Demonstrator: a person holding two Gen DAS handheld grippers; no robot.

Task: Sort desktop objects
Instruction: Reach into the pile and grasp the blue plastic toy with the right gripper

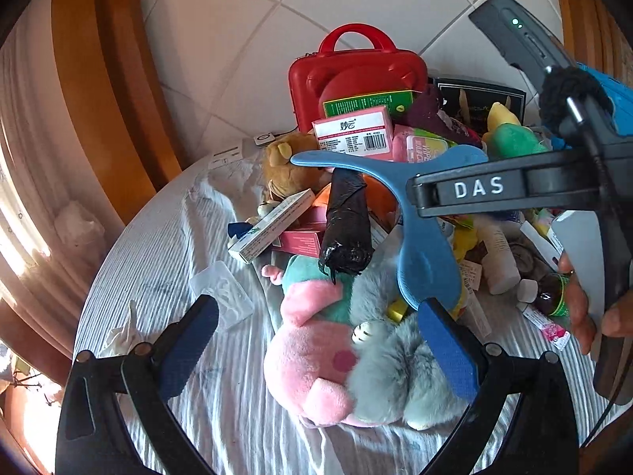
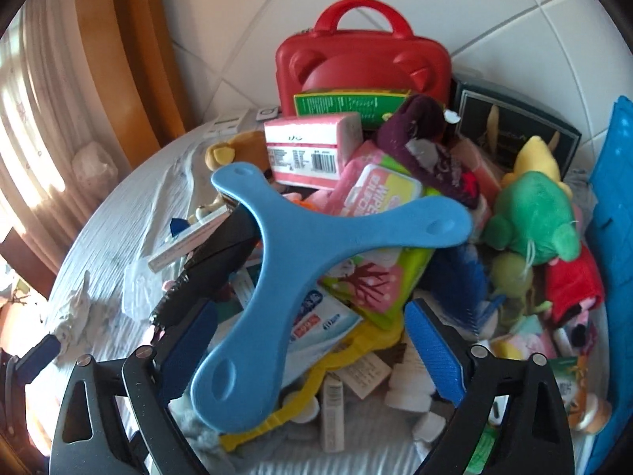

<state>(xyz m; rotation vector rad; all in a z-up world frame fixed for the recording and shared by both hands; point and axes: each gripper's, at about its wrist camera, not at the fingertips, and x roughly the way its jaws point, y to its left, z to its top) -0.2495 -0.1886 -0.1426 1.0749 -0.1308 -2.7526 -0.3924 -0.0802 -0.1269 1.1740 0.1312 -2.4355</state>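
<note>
A blue three-armed boomerang [image 2: 300, 245] lies over a heap of toys and boxes. Its near arm reaches in between the fingers of my right gripper [image 2: 310, 308], close to the left pad [image 2: 186, 352] and clear of the right pad. That gripper is open. In the left wrist view the boomerang [image 1: 419, 237] crosses the right gripper's black finger, marked DAS [image 1: 474, 190], held by a hand [image 1: 581, 301]. My left gripper [image 1: 316, 308] is open above a pink pig plush [image 1: 312, 360] and a grey plush [image 1: 395, 368], touching neither.
A red carry case [image 1: 356, 75] stands at the back by the tiled wall. A pink tissue pack [image 1: 352, 132], black bag roll [image 1: 346, 229], green plush [image 2: 530, 217] and small boxes fill the heap. A blue tray [image 2: 613, 237] is at the right. Striped cloth [image 1: 158, 245] shows at the left.
</note>
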